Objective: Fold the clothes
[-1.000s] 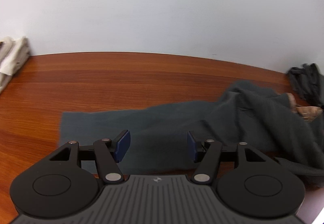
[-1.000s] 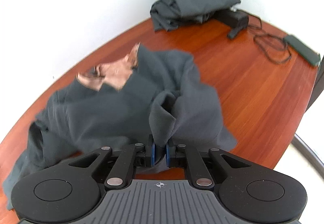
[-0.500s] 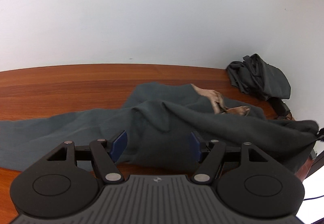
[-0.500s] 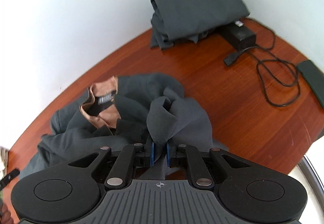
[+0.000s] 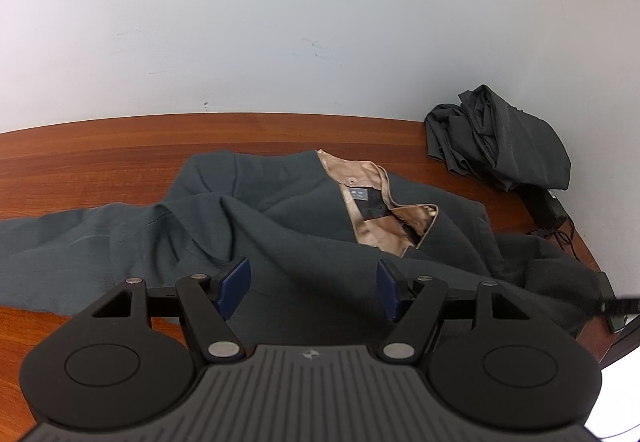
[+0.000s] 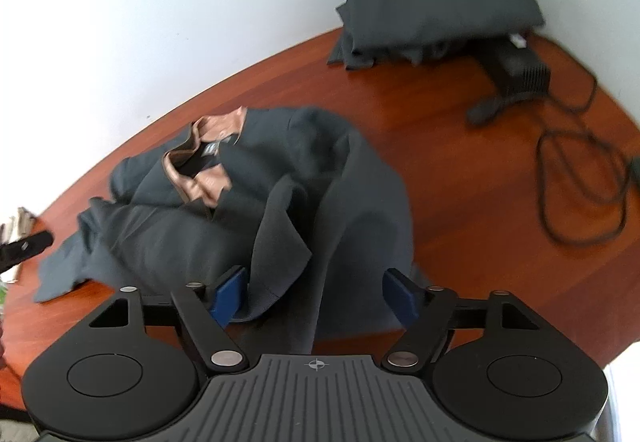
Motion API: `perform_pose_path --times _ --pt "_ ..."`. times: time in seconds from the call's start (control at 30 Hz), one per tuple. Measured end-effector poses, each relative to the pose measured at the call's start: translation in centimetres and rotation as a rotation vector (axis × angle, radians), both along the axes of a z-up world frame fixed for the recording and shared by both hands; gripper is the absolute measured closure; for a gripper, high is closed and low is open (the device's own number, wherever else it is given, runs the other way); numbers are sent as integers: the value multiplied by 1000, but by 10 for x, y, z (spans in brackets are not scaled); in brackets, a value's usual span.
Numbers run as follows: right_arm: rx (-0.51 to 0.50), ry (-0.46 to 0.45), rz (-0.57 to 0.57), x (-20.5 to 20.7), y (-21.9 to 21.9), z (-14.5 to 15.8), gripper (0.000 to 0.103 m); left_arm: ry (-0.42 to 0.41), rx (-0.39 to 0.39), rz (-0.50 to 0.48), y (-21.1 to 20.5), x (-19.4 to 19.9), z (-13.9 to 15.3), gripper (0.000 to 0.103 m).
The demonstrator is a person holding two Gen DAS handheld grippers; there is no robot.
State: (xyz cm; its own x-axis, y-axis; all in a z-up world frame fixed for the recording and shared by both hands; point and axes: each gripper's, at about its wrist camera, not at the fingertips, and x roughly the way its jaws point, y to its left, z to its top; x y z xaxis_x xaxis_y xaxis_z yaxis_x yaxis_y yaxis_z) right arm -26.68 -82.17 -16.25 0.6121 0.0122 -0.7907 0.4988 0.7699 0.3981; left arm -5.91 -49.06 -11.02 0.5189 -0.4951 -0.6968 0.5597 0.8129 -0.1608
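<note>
Left wrist view. Item: dark grey jacket (image 5: 288, 226), lying crumpled across the wooden tabletop (image 5: 120, 146), tan lining (image 5: 380, 218) and neck label showing at the open collar; one sleeve or panel trails flat toward the left edge of the view. Left claw (image 5: 312, 290): blue pads wide apart, holding nothing, hovering low over the near hem of the garment. Step in hand, as judged: spreading and arranging the jacket before any fold; no fold is made yet. Next move calls for a pinch on a free edge or shoulder so the cloth can be pulled flat. Also on the tabletop: a second dark garment (image 5: 496, 142), bunched against the white wall (image 5: 280, 22) at the far right corner, with a black power brick (image 5: 544, 202) and cord beside it.

Right wrist view. Same jacket (image 6: 248, 210), heaped, a loose flap standing up just ahead of the right claw (image 6: 316, 294). Pads spread apart; the flap's edge lies beside the left pad but is not gripped. Judgement: the heaped right side needs lifting and drawing outward, matched by the other claw, to square the garment. Surroundings: reddish plank tabletop (image 6: 460, 182) with curved far edge, plain white wall, folded dark garment (image 6: 432, 2) in the corner, power brick (image 6: 516, 70), looped black cable (image 6: 580, 186); pale cloth (image 6: 16, 226) at far left, indistinct.
</note>
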Motion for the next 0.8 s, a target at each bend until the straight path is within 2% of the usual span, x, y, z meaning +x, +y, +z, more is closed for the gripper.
perform_pose_path --times 0.13,0.33,0.43,0.47,0.63,0.73,0.8 --pt "26 2 7 -6 16 -15 26 -21 13 -20 -7 -3 4 27" --pt "98 -65 -30 -19 36 -24 26 -41 33 -73 -8 -4 10 27" --pt "117 -94 -14 -25 45 -24 21 -58 40 -94 -7 -6 12 26" --pt "114 -90 -6 -26 48 -25 17 -58 41 -100 -6 -6 13 26" --pt "121 -75 19 -29 60 -37 17 -61 47 -124 -3 -6 12 26" --pt "68 -51 30 -27 68 -45 18 -59 50 -127 0 -5 12 26" --pt "23 -27 45 -24 73 -50 28 -54 52 -130 0 -4 11 26"
